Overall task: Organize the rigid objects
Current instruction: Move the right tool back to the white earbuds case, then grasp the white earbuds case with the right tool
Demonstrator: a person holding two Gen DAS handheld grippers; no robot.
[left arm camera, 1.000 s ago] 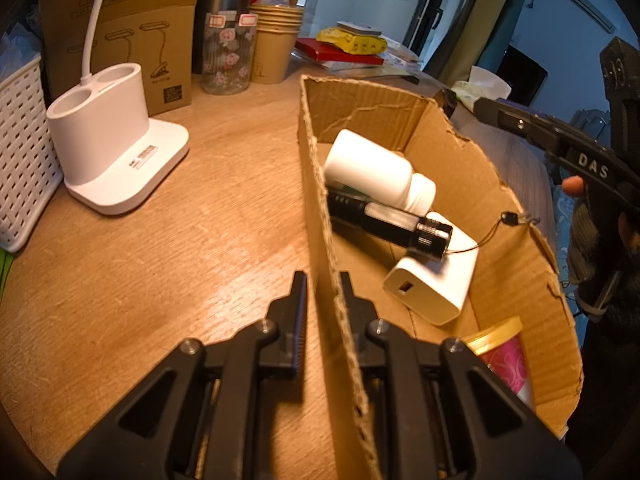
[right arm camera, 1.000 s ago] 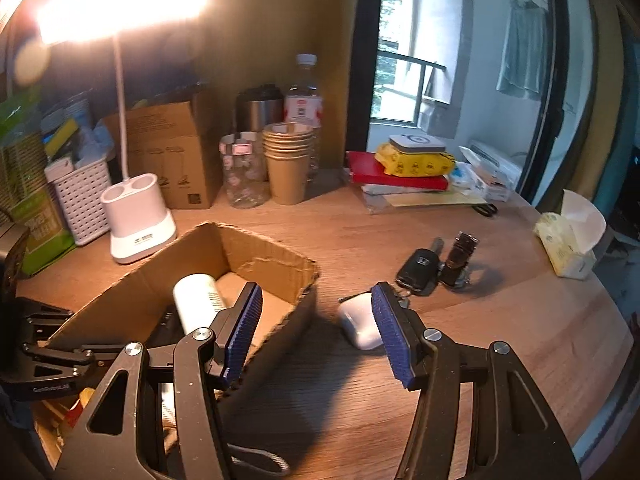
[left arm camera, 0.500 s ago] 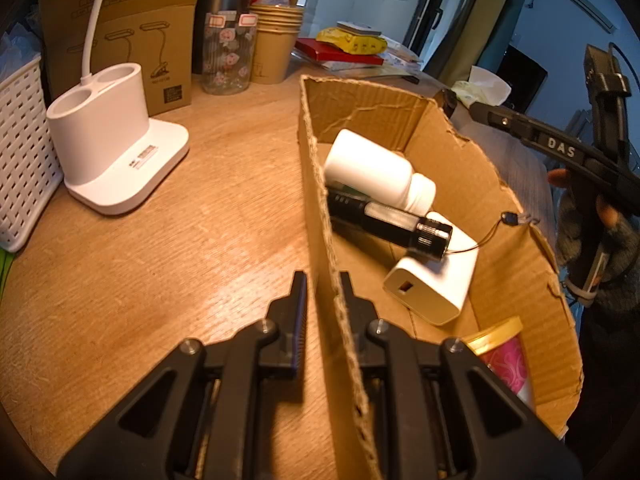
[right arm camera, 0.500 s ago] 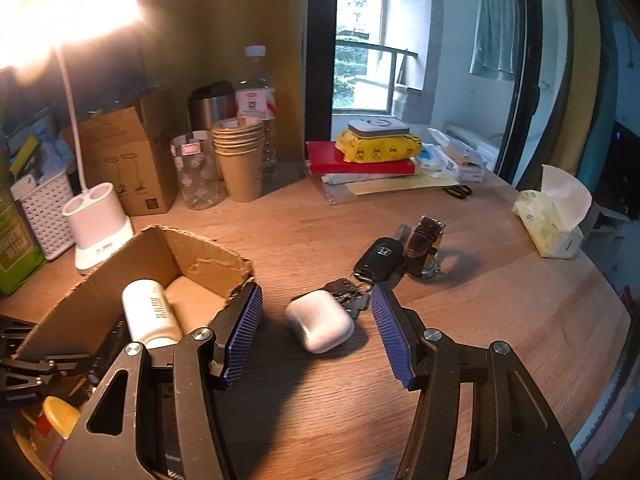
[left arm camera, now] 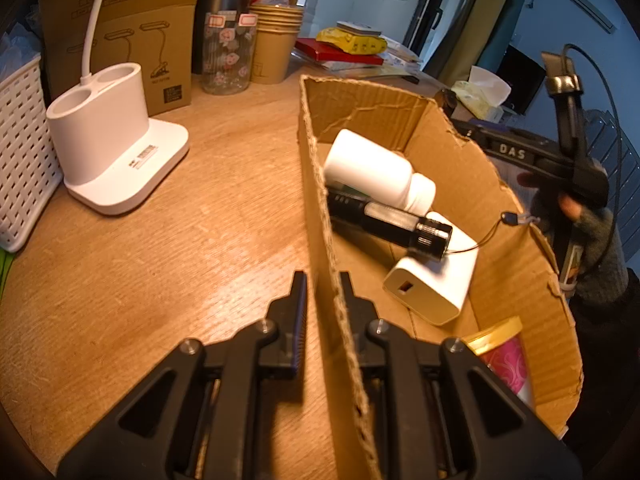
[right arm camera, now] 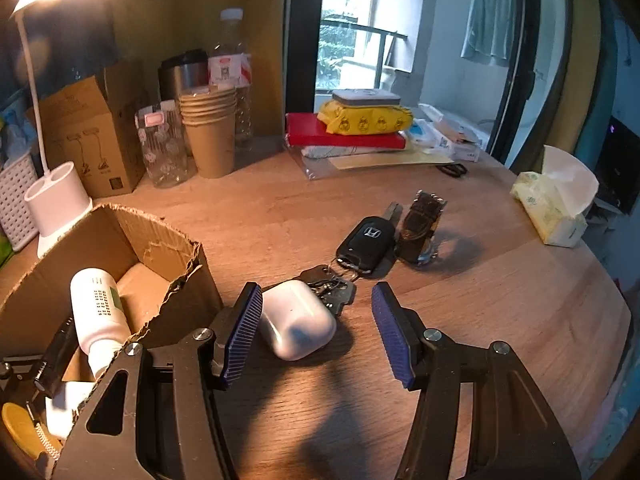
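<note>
My left gripper (left arm camera: pixel 323 280) is shut on the near wall of a torn cardboard box (left arm camera: pixel 500 208), one finger on each side. Inside the box lie a white pill bottle (left arm camera: pixel 376 172), a black flashlight (left arm camera: pixel 392 224), a white charger (left arm camera: pixel 436 280) and a pink can with a gold lid (left arm camera: pixel 500 348). My right gripper (right arm camera: pixel 316 300) stands open just above the table, its blue pads on either side of a white earbud case (right arm camera: pixel 298 320). The left pad is close to the case; whether it touches I cannot tell. Behind the case lie a key bunch with a black car key (right arm camera: pixel 366 242) and a dark lighter (right arm camera: pixel 420 228).
A white lamp base (left arm camera: pixel 108 156), white basket (left arm camera: pixel 20 144), brown carton (left arm camera: pixel 132 40), glass jar (left arm camera: pixel 228 56) and stacked paper cups (left arm camera: pixel 276 44) line the back. A red book with a yellow pouch (right arm camera: pixel 360 124), scissors (right arm camera: pixel 452 169) and a tissue pack (right arm camera: pixel 556 208) sit further right. A gloved hand (left arm camera: pixel 592 232) holds the right gripper.
The right gripper has swung right from over the box and sunk toward the table, and the earbud case now lies between its pads. The left gripper has kept still on the box wall.
</note>
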